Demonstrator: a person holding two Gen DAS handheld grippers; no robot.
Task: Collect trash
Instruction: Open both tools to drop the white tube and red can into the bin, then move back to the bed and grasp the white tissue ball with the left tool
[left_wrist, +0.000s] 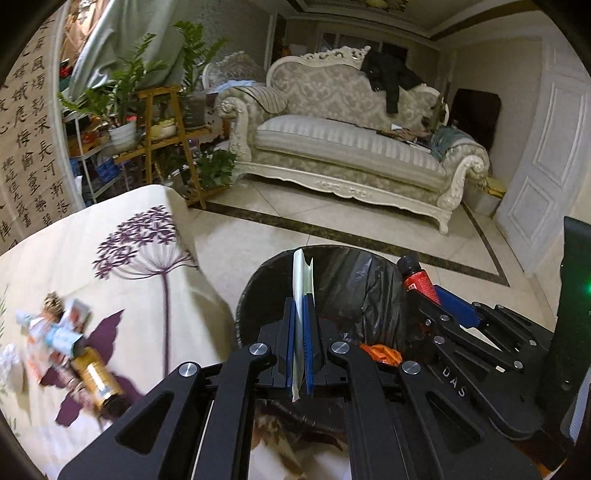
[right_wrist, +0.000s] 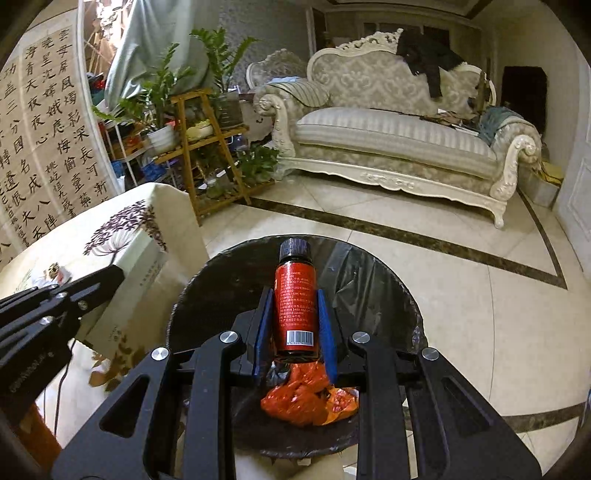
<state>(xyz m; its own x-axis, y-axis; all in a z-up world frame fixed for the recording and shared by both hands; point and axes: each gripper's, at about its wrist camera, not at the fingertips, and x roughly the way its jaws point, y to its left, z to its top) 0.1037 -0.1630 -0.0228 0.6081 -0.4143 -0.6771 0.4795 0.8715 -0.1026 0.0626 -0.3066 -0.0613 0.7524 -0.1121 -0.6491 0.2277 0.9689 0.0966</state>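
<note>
Your left tongs (left_wrist: 300, 291) are pinched tight on a thin pale wrapper (left_wrist: 302, 273) that stands upright between the blue pads, its top edge rising above their tips. Your right tongs (right_wrist: 295, 325) are clamped narrow around a small bottle with a red label (right_wrist: 295, 299), black cap pointing forward and the barcode end back toward the camera. Both tongs hang over the round bin lined with a black bag (right_wrist: 373, 295), the right pair just beside the left in the left wrist view. Inside the bin, under the bottle, lies a crumpled orange-red wrapper (right_wrist: 310, 398). To the left of the bin stands the bench (left_wrist: 122, 280), draped in a cream cloth printed with purple flowers; on it, more trash remains in a blurred heap: torn paper packets (left_wrist: 55, 328) and a brown bottle with a yellow label (left_wrist: 98, 376) lying on its side. Beyond the tiled floor sit a pale carved sofa (left_wrist: 347, 147) and a wooden plant stand (left_wrist: 166, 136).
</note>
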